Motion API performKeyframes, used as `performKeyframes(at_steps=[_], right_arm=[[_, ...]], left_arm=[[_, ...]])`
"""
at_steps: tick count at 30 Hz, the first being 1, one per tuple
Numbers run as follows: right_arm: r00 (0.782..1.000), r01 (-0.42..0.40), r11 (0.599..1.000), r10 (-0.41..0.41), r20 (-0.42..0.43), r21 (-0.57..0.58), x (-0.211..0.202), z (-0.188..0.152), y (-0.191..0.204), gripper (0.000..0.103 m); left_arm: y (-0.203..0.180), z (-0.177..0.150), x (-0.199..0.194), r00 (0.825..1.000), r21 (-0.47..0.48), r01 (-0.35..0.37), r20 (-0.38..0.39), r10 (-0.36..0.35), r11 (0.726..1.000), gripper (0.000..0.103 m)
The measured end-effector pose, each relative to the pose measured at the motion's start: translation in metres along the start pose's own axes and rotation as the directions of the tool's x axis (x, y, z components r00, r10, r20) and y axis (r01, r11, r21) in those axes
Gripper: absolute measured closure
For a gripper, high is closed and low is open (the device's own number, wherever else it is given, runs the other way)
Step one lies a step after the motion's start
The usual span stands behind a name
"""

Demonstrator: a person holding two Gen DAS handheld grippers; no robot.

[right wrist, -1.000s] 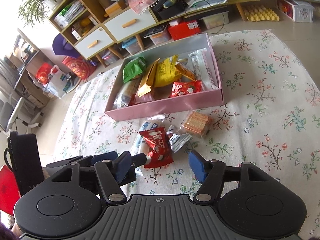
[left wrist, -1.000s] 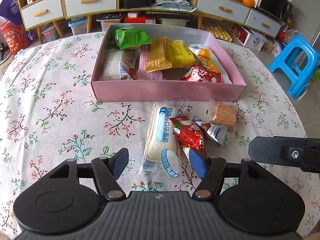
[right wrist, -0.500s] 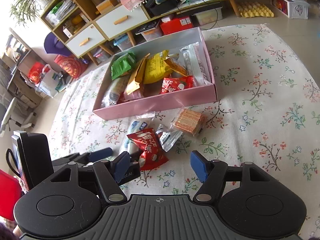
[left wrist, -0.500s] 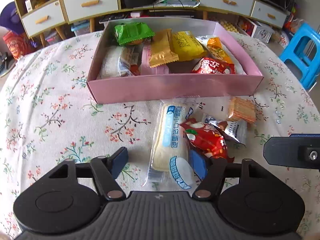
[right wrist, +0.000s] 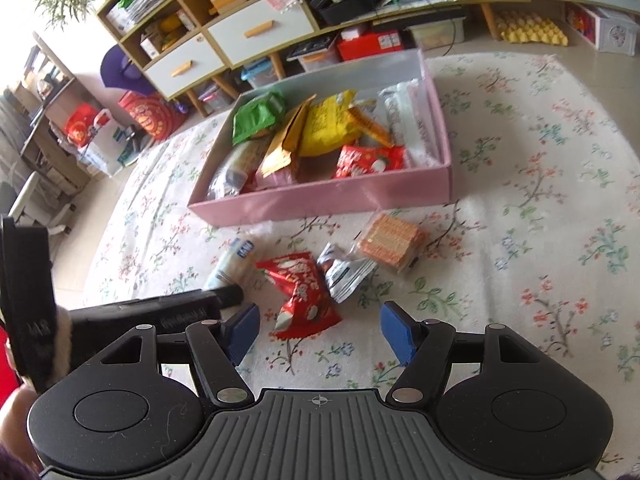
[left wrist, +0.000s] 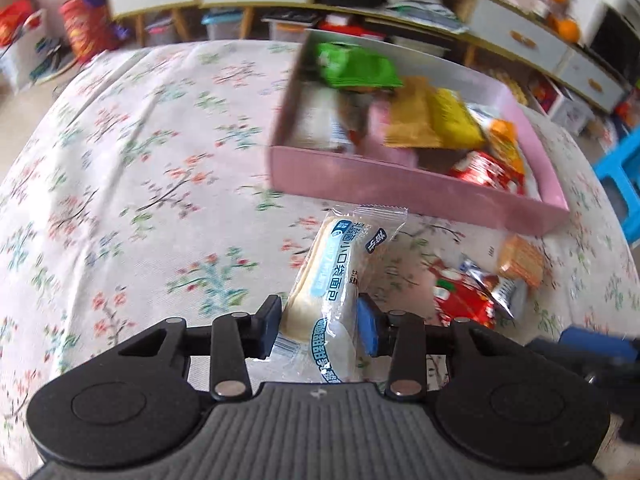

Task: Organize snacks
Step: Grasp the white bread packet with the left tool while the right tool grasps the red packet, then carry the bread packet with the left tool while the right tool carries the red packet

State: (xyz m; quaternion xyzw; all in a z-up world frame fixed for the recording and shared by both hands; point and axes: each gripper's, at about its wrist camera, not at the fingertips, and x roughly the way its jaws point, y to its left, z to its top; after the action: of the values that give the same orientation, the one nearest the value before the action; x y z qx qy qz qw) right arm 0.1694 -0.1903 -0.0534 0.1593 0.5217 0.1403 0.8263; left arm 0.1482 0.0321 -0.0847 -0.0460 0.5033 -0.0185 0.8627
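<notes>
My left gripper [left wrist: 318, 326] is closing its jaws on a long white bread packet [left wrist: 336, 276], and both blue pads touch its wrapper near the lower end. In the right wrist view the same bread packet [right wrist: 234, 262] lies at the tip of the left gripper's finger [right wrist: 224, 296]. My right gripper [right wrist: 320, 328] is open and hovers over a red snack packet [right wrist: 304, 292] without touching it. A silver packet [right wrist: 344, 272] and an orange cracker pack [right wrist: 390, 242] lie beside it. Behind them stands the pink box [right wrist: 320, 200], holding several snacks.
The round table carries a floral cloth [right wrist: 540, 200] with bare room to the right and left of the box. Beyond the table are a shelf unit with drawers [right wrist: 256, 32], floor clutter and a blue stool [left wrist: 624, 184] at the right.
The left gripper's jaws have narrowed around the bread packet, and its view has shifted and rolled so the box now sits to the right. The right gripper stayed open and nearly still.
</notes>
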Motion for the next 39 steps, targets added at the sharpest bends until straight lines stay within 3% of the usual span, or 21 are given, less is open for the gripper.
performKeyframes(at_steps=[10,13,19,23,39], right_arm=[[1.000,0.006,0.999,-0.006,0.005,-0.053,0.034,0.001,0.015,0.037],[1.000,0.005,0.998,-0.005,0.009,-0.057,0.041,0.001,0.014,0.042],[1.000,0.030,0.996,-0.029,0.007,-0.085,0.051,-0.001,0.016,0.061],[1.000,-0.021,0.998,0.020,-0.013,-0.051,0.049,-0.001,0.015,0.070],[0.998,-0.066,0.998,0.066,-0.023,0.012,0.031,-0.002,0.021,0.070]], left_arm=[[0.010,0.003,-0.007,1.000,-0.043,-0.003,0.005,0.003,0.999,0.066],[0.010,0.004,-0.006,1.000,-0.054,0.005,0.003,-0.005,0.999,0.066],[0.010,0.007,-0.004,1.000,-0.059,0.009,0.001,-0.009,0.998,0.066],[0.010,0.008,-0.003,1.000,-0.057,0.012,0.001,-0.012,0.998,0.066],[0.005,0.010,-0.011,0.999,-0.050,0.038,0.016,-0.038,0.998,0.066]])
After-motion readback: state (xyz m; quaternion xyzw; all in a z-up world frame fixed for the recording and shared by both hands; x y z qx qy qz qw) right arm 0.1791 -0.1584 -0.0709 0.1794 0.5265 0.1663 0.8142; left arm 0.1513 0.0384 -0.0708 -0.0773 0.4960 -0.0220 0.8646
